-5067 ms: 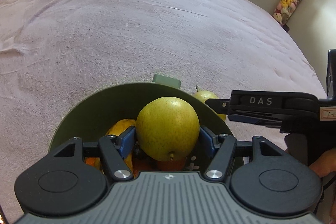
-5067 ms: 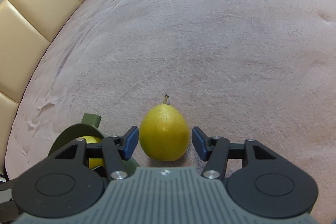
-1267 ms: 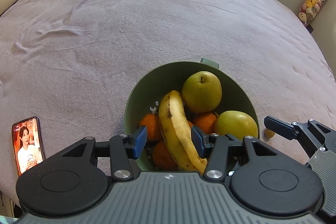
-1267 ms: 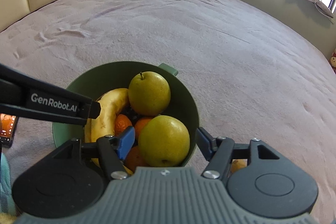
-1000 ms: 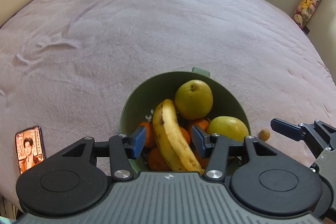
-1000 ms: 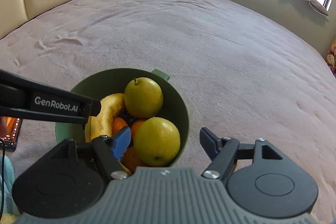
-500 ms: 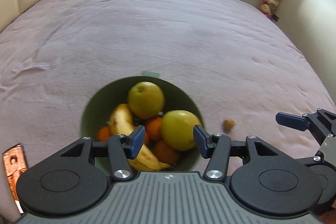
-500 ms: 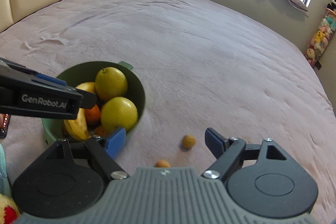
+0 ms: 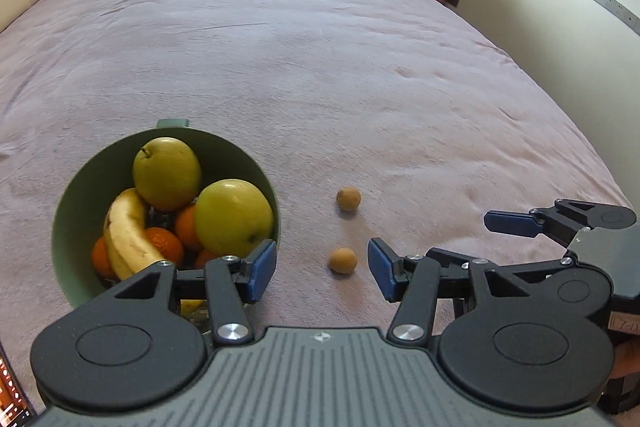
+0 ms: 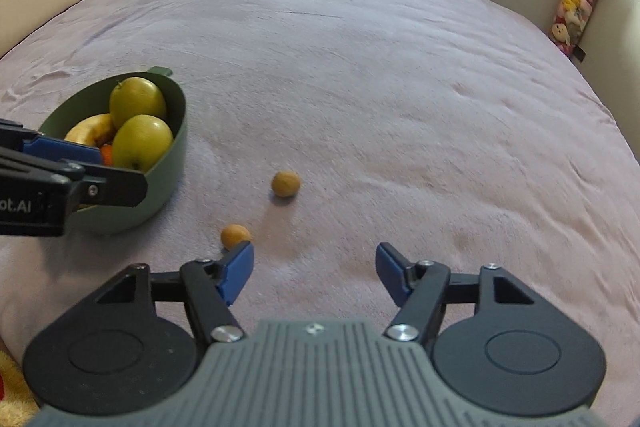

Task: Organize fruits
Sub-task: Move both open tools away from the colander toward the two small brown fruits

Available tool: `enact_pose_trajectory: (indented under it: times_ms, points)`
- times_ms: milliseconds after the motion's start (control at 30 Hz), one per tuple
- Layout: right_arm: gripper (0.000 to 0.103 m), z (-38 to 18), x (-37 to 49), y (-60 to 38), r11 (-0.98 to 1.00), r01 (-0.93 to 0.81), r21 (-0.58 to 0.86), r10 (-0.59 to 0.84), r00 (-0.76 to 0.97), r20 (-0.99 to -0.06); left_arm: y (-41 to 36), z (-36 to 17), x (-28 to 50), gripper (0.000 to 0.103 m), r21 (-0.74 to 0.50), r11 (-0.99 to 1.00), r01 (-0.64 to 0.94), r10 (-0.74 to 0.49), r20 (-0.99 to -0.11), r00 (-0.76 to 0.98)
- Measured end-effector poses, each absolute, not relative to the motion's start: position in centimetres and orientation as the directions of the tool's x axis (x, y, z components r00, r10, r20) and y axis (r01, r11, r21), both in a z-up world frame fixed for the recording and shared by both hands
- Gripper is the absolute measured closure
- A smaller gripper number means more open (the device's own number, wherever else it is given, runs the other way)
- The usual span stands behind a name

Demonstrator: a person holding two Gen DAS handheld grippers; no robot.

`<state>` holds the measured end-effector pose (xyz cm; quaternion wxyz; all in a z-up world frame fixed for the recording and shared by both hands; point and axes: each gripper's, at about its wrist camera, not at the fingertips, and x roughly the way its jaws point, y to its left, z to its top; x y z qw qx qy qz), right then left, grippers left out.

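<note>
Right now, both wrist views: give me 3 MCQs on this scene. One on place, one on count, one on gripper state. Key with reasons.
1. Where do the two small brown fruits lie?
A. in the bowl
B. on the bedspread, right of the bowl
C. held by the right gripper

2. How many pears are in the bowl?
A. one
B. two
C. four

3. What state is the left gripper in?
A. open, holding nothing
B. shut on the banana
C. shut on a pear

Key:
1 B: the near small fruit and the far small fruit sit on the bedspread, outside the green bowl.
2 B: the back pear and the front pear lie beside the banana.
3 A: the left gripper has its jaws apart with only bedspread and the near small fruit between them.
</note>
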<state>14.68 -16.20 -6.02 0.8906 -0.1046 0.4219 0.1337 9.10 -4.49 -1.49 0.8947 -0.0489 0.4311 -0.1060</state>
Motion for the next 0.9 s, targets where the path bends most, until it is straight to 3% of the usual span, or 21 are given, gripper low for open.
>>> enact_pose_trajectory:
  times_ms: [333, 900]
  points:
    - [0.039, -7.4, 16.5, -16.2, 0.948, -0.317, -0.036, 0.17, 0.597, -0.784, -5.2, -3.0, 10.1, 0.041, -0.148, 0.97, 0.192, -0.235, -0.759, 0.607]
    - [0.066, -9.2, 19.9, -15.1, 0.93, -0.349, 0.115, 0.309, 0.575, -0.758, -6.1, -4.8, 12.1, 0.046, -0.047, 0.956, 0.291, -0.223, -0.759, 0.611]
